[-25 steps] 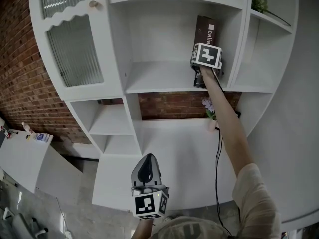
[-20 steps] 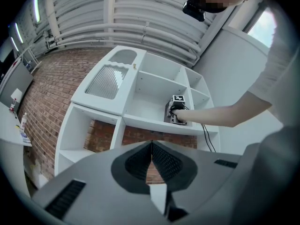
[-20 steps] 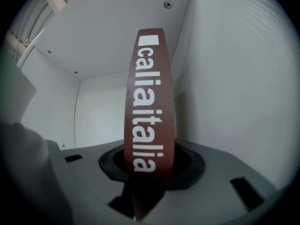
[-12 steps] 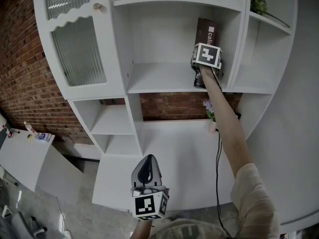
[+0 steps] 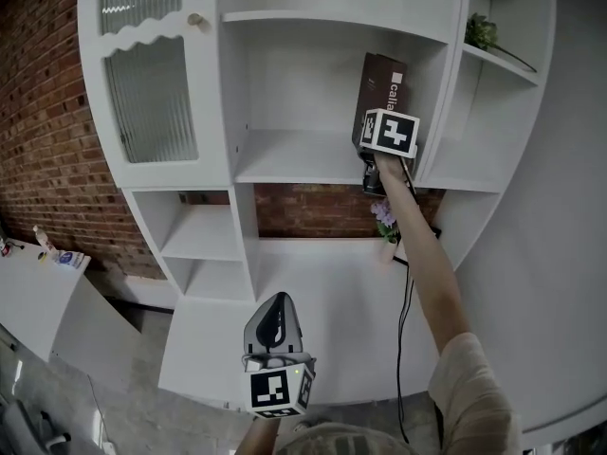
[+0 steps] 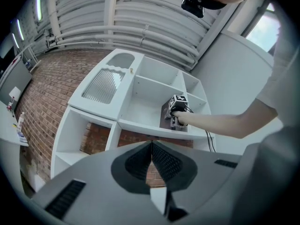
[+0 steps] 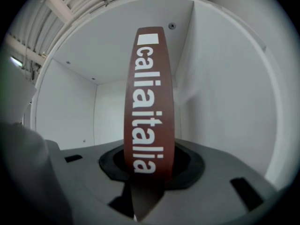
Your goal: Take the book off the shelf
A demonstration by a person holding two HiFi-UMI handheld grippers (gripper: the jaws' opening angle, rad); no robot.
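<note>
A dark brown book (image 5: 383, 85) with white lettering on its spine stands upright at the right end of the middle shelf (image 5: 285, 164), close to the compartment's side wall. My right gripper (image 5: 382, 121) is raised to it at arm's length and is shut on the lower spine. The right gripper view shows the book (image 7: 149, 97) rising between the jaws of the right gripper (image 7: 149, 165). My left gripper (image 5: 275, 303) hangs low in front of the unit, shut and holding nothing. From the left gripper view the book (image 6: 165, 116) and right gripper (image 6: 175, 112) show small beyond the left gripper (image 6: 151, 150).
The white shelf unit has a ribbed-glass cabinet door (image 5: 150, 88) at upper left and open compartments below. A small green plant (image 5: 480, 30) sits on the upper right shelf, purple flowers (image 5: 384, 216) and a black cable (image 5: 406, 282) hang under the book's shelf. Brick wall (image 5: 43, 131) left.
The right gripper and book have come slightly outward toward the shelf's front edge. The head view has shifted a little. The left gripper stays low and shut.
</note>
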